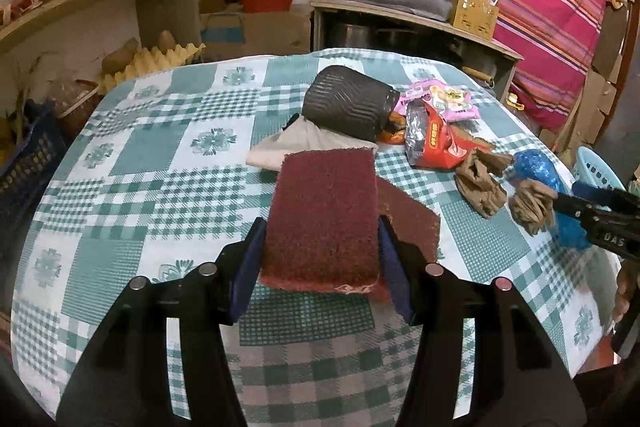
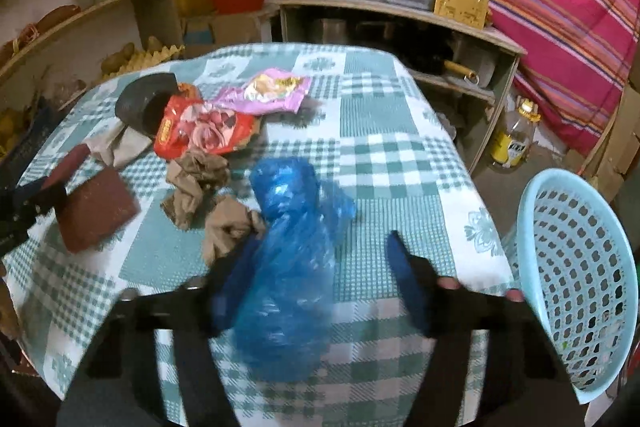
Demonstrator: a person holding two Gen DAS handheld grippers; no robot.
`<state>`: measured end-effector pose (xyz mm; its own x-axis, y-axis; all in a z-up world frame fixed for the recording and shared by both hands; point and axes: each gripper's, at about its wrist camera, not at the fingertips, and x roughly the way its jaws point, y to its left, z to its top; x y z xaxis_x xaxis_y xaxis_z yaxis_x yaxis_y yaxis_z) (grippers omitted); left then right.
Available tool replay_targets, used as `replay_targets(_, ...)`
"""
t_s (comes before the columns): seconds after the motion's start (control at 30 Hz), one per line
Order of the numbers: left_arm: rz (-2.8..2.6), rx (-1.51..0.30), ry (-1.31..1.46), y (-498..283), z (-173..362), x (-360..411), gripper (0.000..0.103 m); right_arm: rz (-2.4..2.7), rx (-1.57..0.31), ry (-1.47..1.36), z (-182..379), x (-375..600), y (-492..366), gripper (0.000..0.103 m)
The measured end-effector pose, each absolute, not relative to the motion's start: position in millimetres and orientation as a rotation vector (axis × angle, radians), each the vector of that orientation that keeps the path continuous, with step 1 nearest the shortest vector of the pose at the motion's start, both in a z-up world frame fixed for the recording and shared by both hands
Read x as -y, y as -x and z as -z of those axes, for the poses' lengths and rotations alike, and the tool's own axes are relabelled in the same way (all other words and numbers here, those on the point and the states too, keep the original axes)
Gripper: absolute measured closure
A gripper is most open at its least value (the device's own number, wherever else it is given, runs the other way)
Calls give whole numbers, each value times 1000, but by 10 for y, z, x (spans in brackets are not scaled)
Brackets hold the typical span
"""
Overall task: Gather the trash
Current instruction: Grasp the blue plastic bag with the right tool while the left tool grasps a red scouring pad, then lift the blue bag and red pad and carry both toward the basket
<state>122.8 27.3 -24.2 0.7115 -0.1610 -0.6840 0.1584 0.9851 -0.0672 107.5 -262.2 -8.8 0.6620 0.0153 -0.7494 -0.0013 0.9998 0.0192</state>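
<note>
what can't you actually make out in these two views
- Left wrist view: the right gripper is cut off by the right edge, its jaws unseen.
- Right wrist view: the blue plastic bag is motion-blurred and covers part of the right gripper's left finger, so contact is unclear.
- Right wrist view: the inside of the basket is mostly hidden by its wall.
- Left wrist view: the black cup hides part of the wrappers behind it.

Left tongs (image 1: 322, 247): black plastic arms, blue pads, round silver bolts. Right tongs (image 2: 324, 283): same build.
</note>
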Motion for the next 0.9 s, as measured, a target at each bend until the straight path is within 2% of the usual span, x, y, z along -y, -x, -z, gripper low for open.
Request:
replay_targets(0.03, 178, -756, 7, -1223, 237, -283, 49, -20, -858, -24, 120, 2630, -1087, 61)
replay_targets(0.1, 177, -752, 13, -1223, 226, -299, 49, -49, -874, -49, 164, 2649, -1109, 81)
replay_targets(0.2, 171, -745, 12, -1206, 206, -308, 49, -45, -839, -43, 97, 2661, -1089, 88)
replay_targets(0.4, 151, -729, 11, -1189, 170, -360, 49, -30, -735, -57, -118, 2778, -988, 90)
replay_targets(0.77, 105, -837, 36, -1367, 441, -498, 47, -26, -764, -41, -46, 2804, -1043, 90)
replay_targets(0.9, 86, -867, 67, -1422, 515, -574, 37, -34, -773, -33, -16, 2762, -1057, 90)
